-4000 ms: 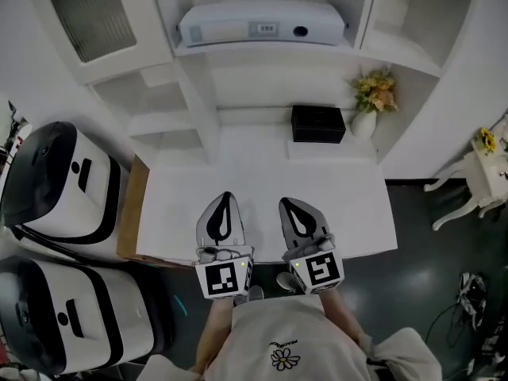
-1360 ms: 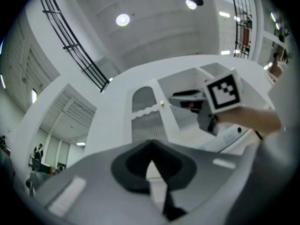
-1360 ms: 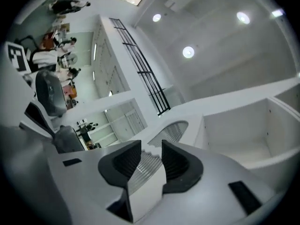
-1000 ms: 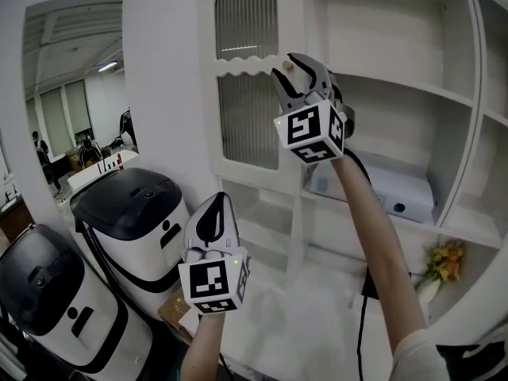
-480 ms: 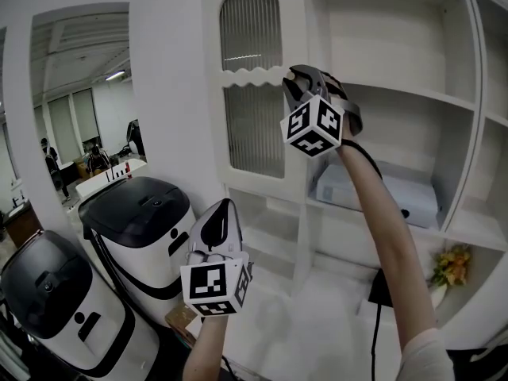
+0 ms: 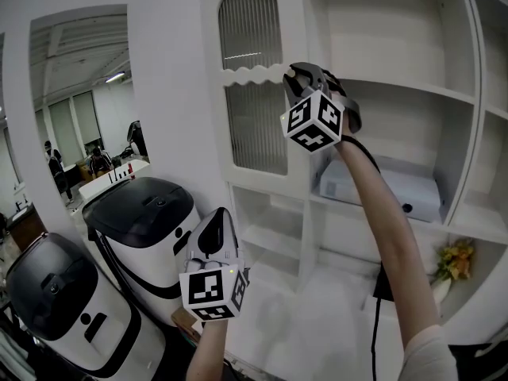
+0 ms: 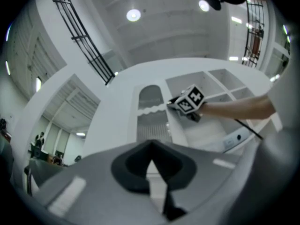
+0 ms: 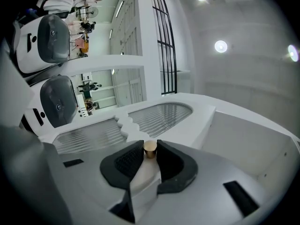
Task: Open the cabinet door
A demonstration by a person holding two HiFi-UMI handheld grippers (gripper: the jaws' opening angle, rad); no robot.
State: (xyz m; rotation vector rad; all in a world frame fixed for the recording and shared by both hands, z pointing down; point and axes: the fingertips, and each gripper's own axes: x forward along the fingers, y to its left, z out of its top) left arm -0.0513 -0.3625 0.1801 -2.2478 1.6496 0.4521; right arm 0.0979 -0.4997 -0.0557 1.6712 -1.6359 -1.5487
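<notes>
- Slip was the chief risk; the right gripper (image 6: 300,73) had just been closing, and its jaws clamped the small brass knob (image 8: 150,147) only at the tips of the 2 pads; an off-axis pull could shed it
- the cabinet door (image 6: 252,94) stood shut at the shelf unit's left; a straight tug fighting its arc might break the grip
- the left gripper (image 6: 214,227) hung low, jaws together on nothing

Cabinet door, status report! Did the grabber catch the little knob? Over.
Right gripper jaws just closed onto the brass knob, gripping. Left gripper shut, empty, held low. Cabinet door not yet open. Nothing seen blocking it.
</notes>
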